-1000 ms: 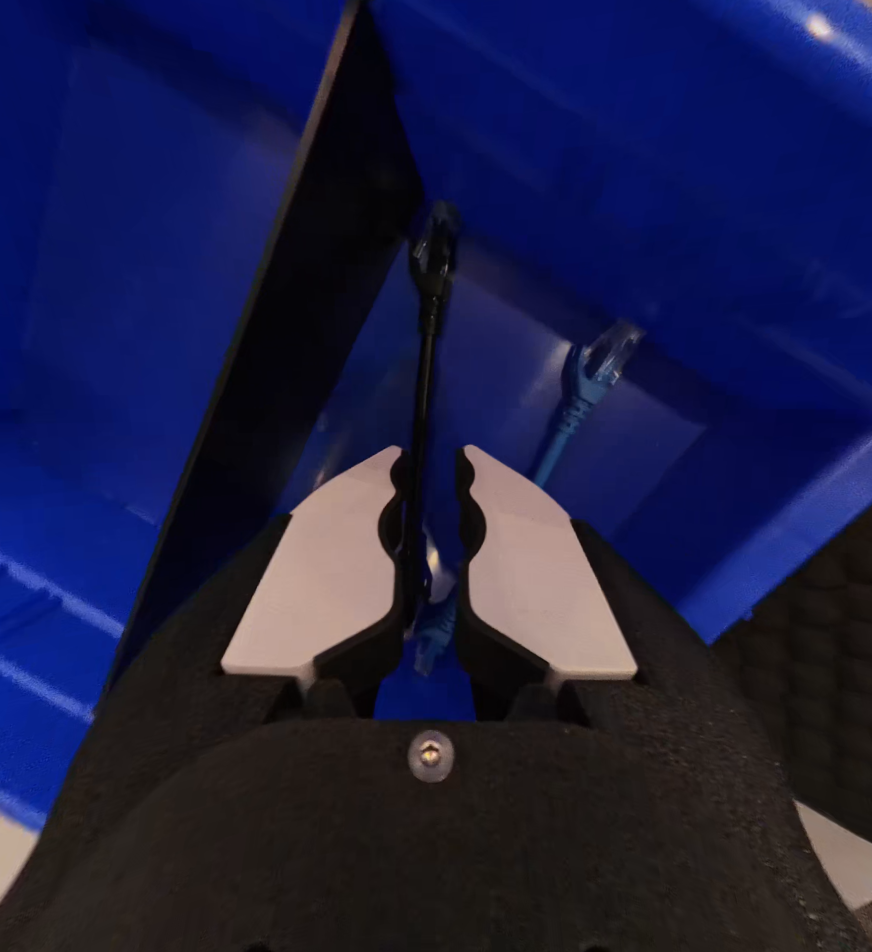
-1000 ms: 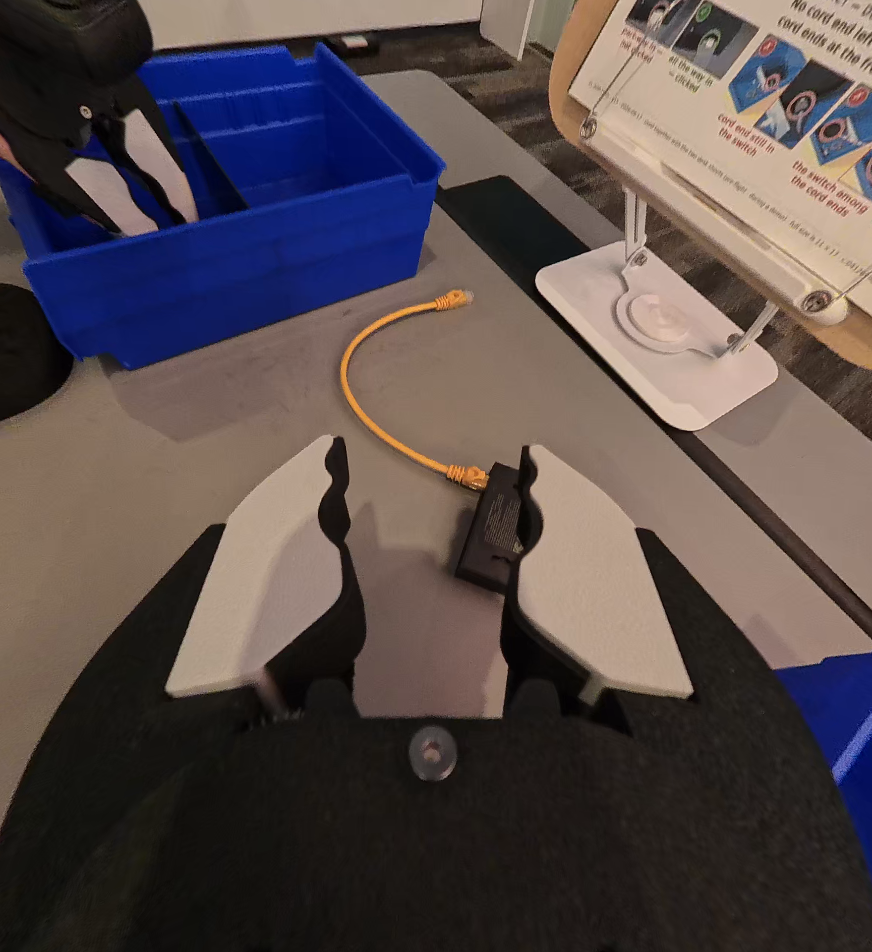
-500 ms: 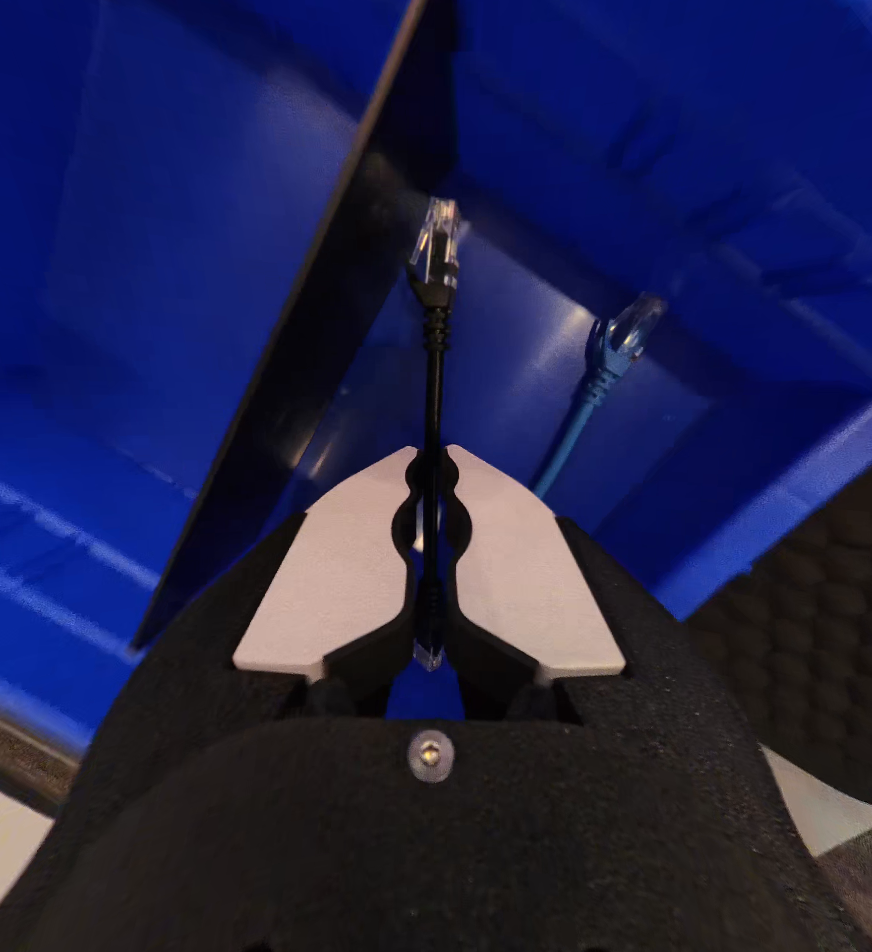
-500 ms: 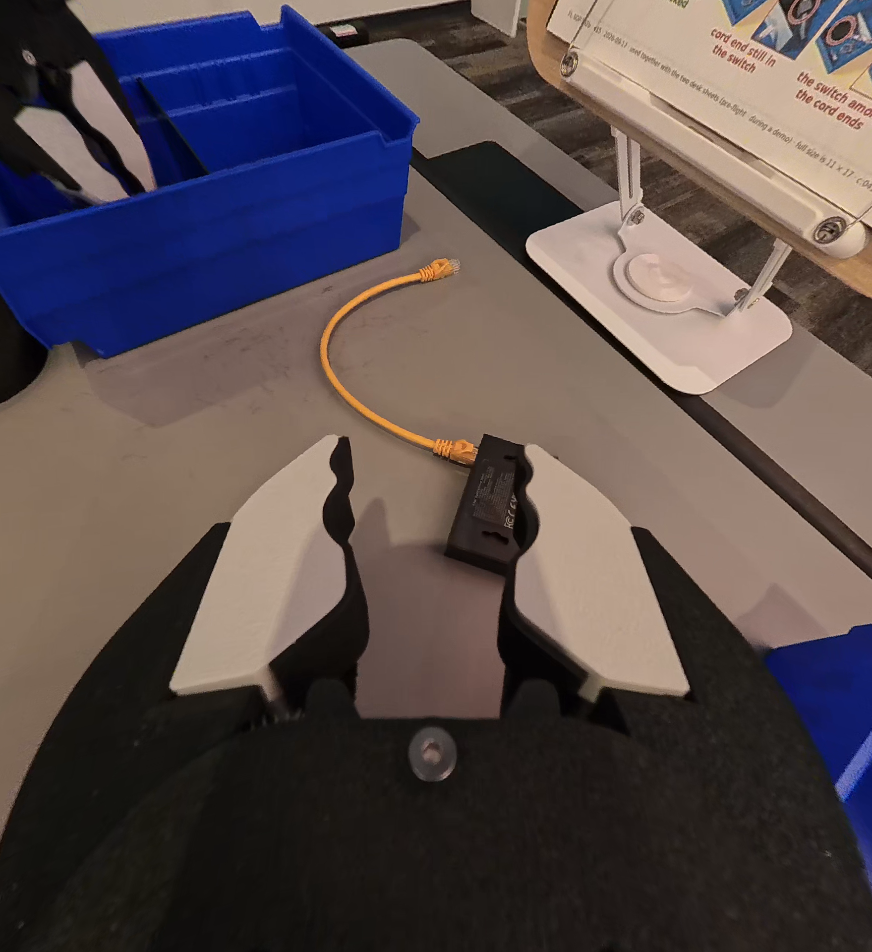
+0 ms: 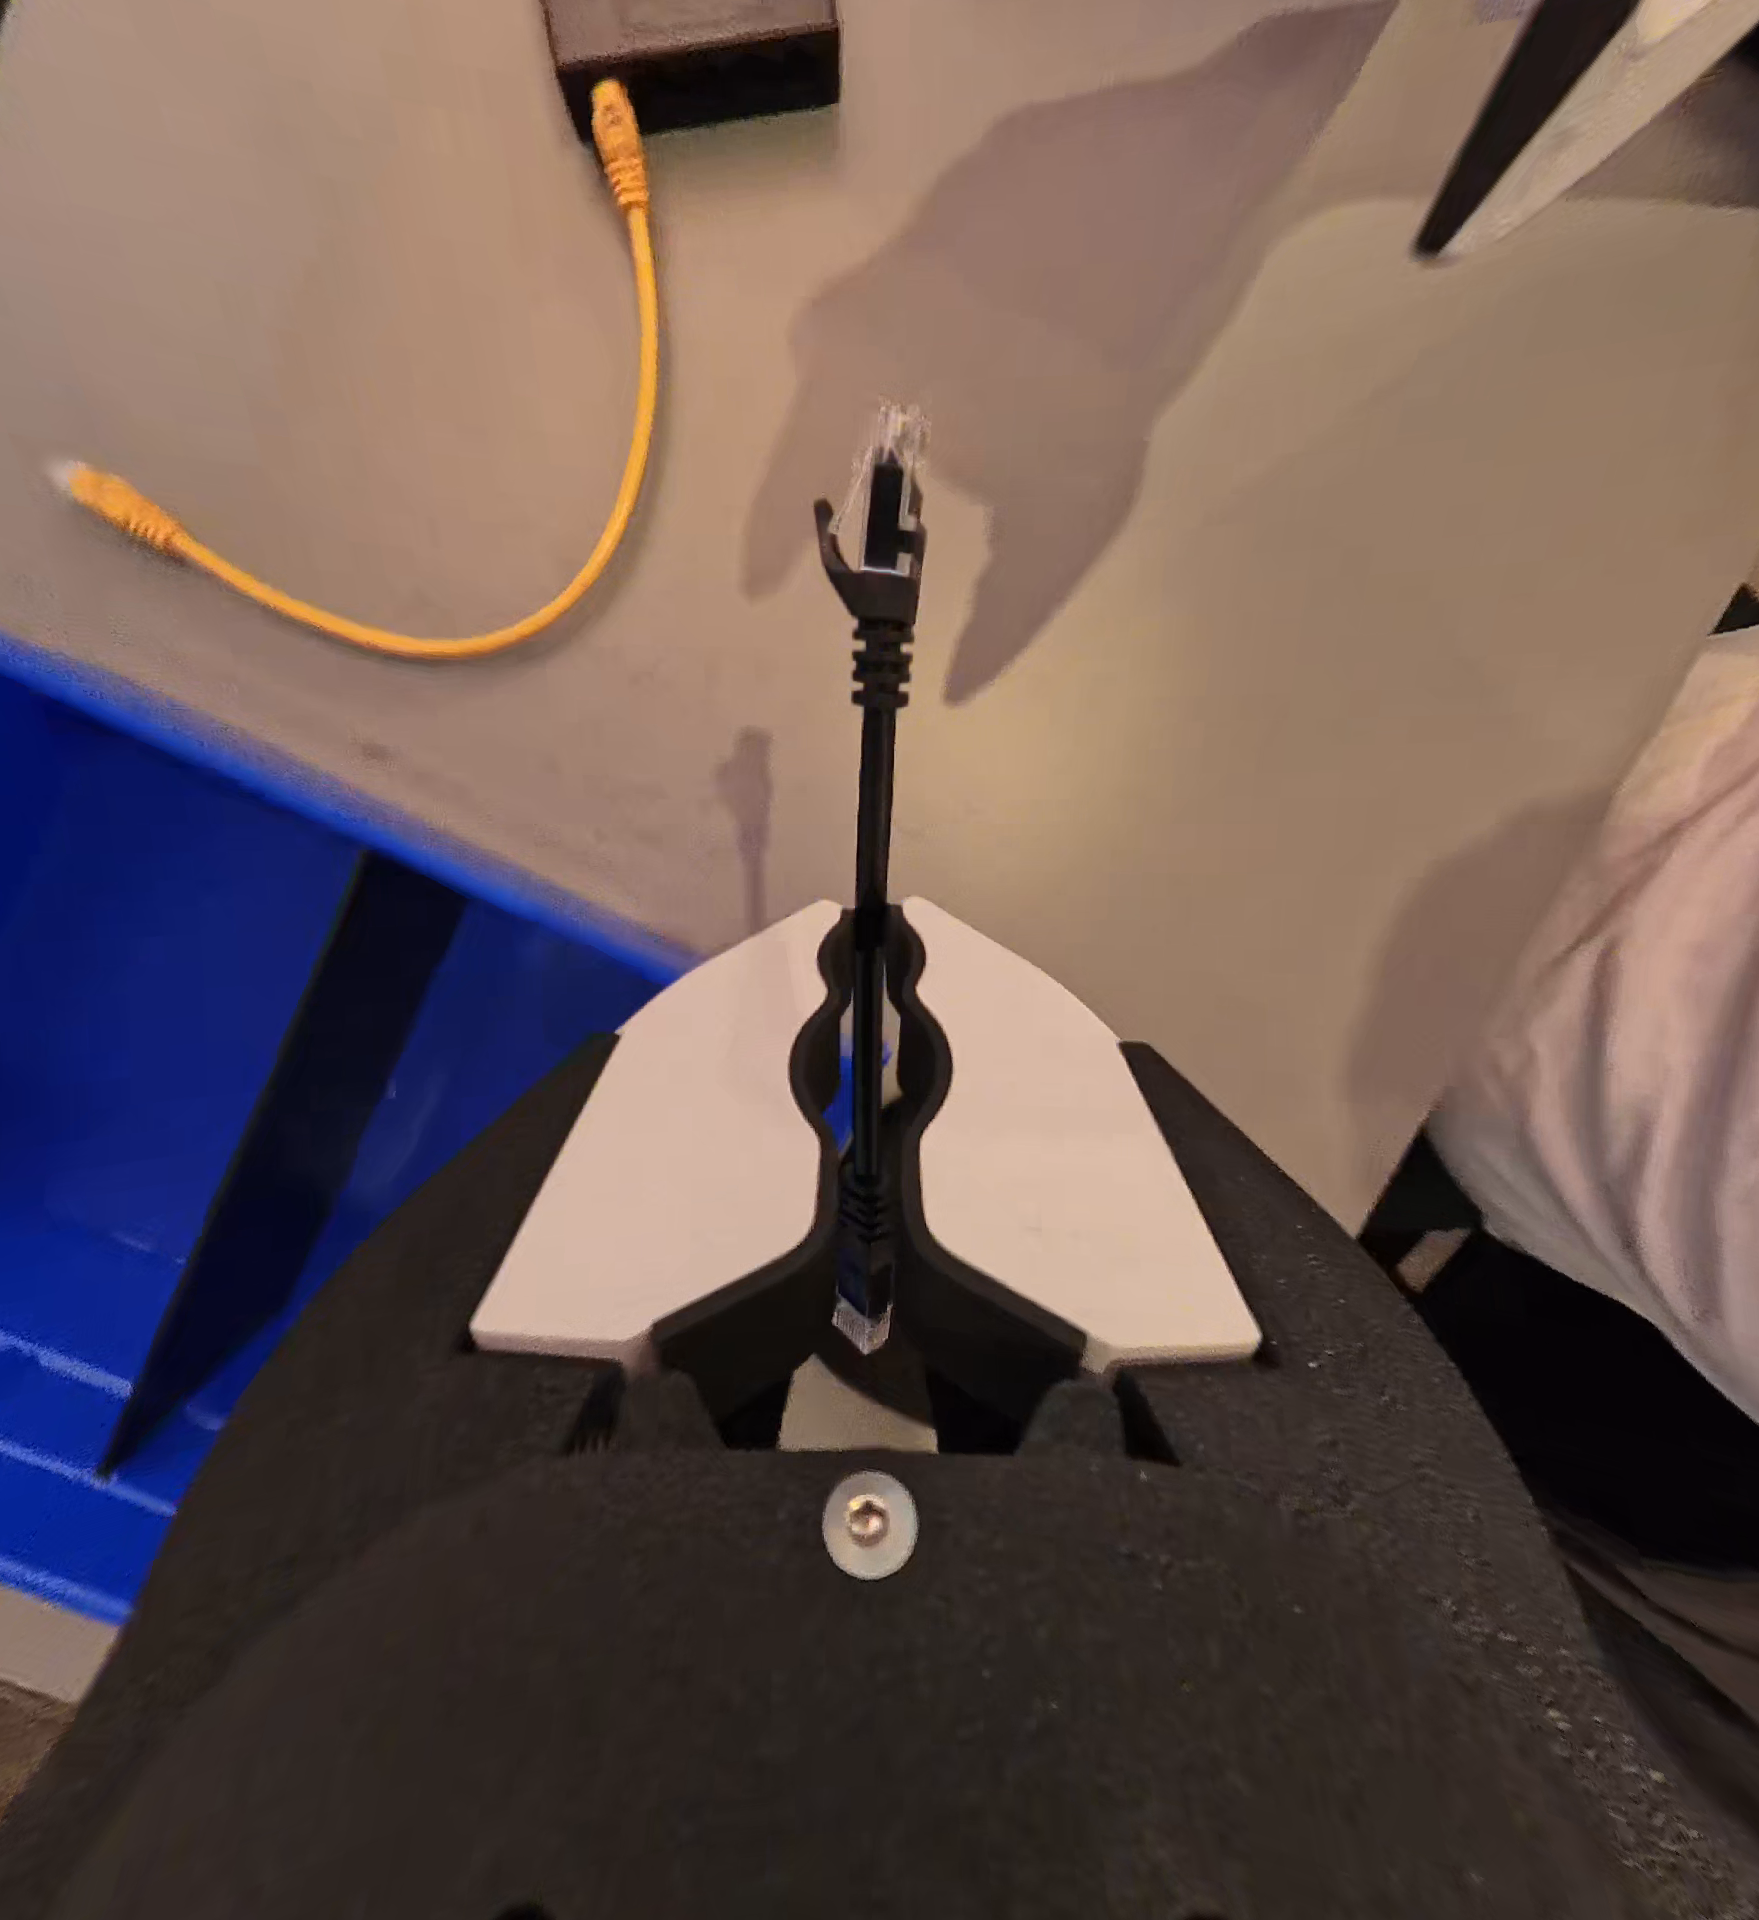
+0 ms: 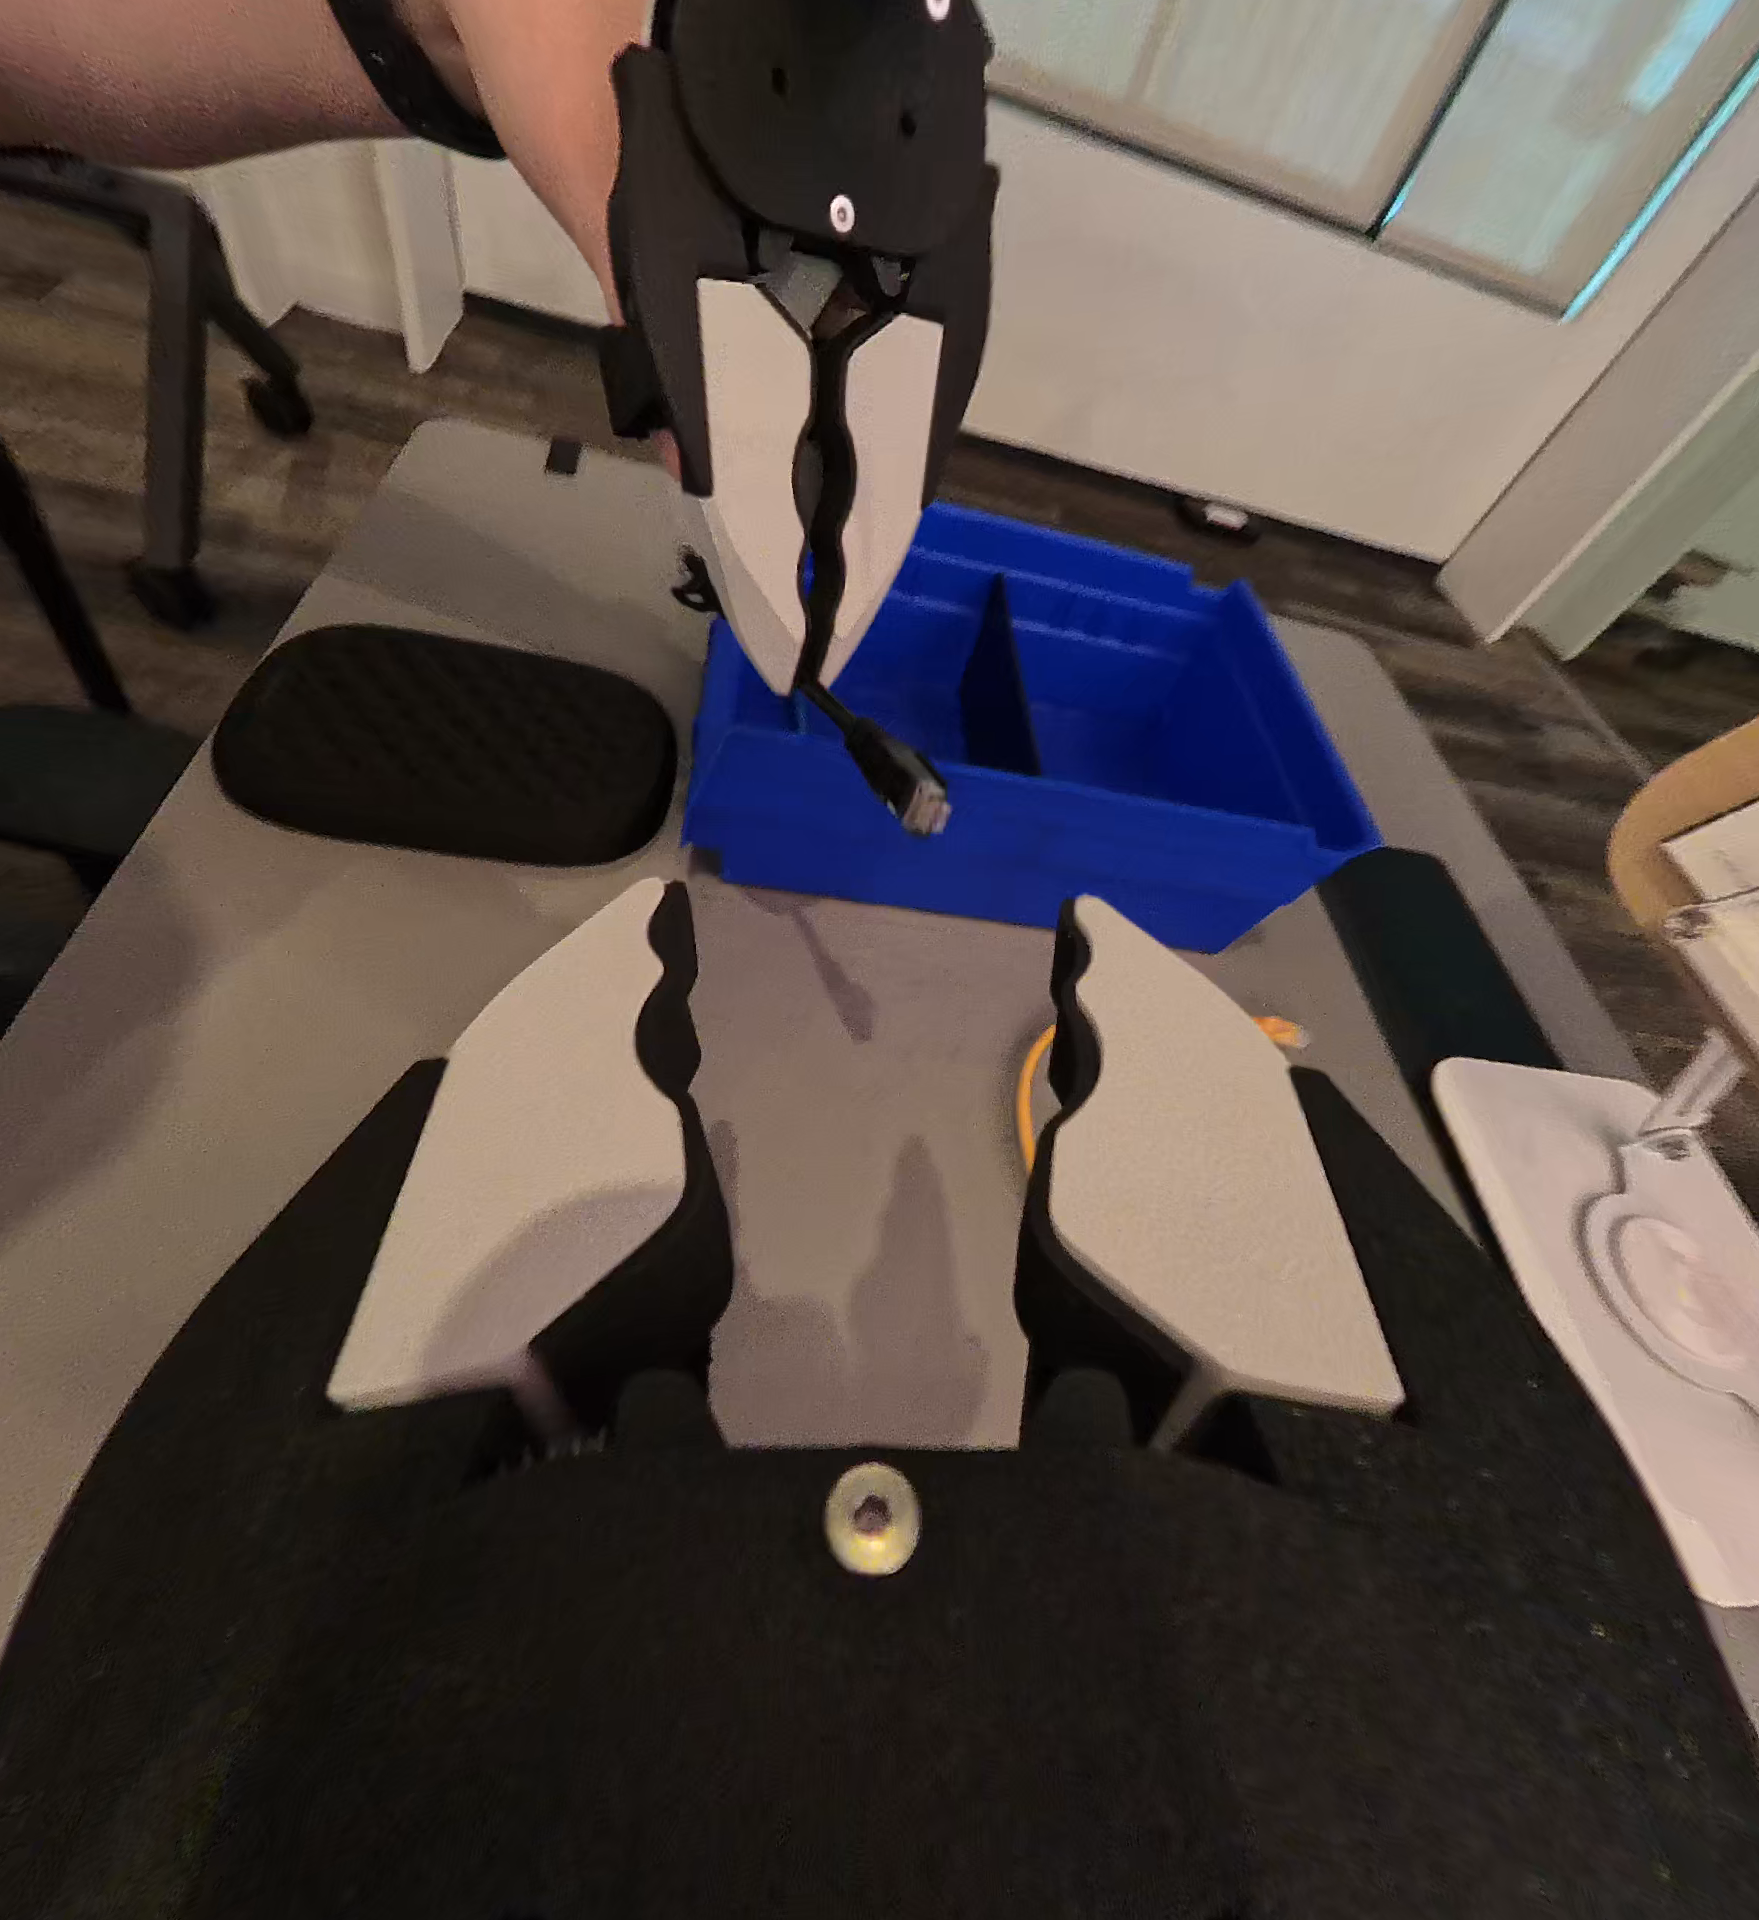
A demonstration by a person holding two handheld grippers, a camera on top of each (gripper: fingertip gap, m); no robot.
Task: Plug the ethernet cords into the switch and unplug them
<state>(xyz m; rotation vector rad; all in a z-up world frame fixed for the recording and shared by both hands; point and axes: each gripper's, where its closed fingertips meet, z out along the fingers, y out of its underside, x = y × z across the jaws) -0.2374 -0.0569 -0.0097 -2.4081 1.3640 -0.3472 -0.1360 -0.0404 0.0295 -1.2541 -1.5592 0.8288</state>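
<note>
My left gripper (image 5: 872, 914) is shut on a short black ethernet cord (image 5: 880, 727). One clear plug points forward over the grey table; the other plug sits back between the jaws. In the right wrist view the left gripper (image 6: 802, 681) hangs above the blue bin's near edge with the black cord (image 6: 890, 769) dangling from its tips. A yellow cord (image 5: 584, 582) lies curved on the table, one end plugged into the black switch (image 5: 693, 47) at the top edge. My right gripper (image 6: 870, 914) is open and empty above the table; one of its fingertips (image 5: 1540, 125) shows in the left wrist view.
A blue bin (image 6: 1145, 748) with a black divider (image 6: 1000, 686) stands at the far side of the table. A black pad (image 6: 439, 743) lies to its left. A white stand base (image 6: 1644, 1278) holding an instruction board is at the right. A white sleeve (image 5: 1664, 1018) shows at right.
My left gripper closed on the black cord and lifted it out of the bin, swinging over the table. My right gripper turned from the switch toward the bin.
</note>
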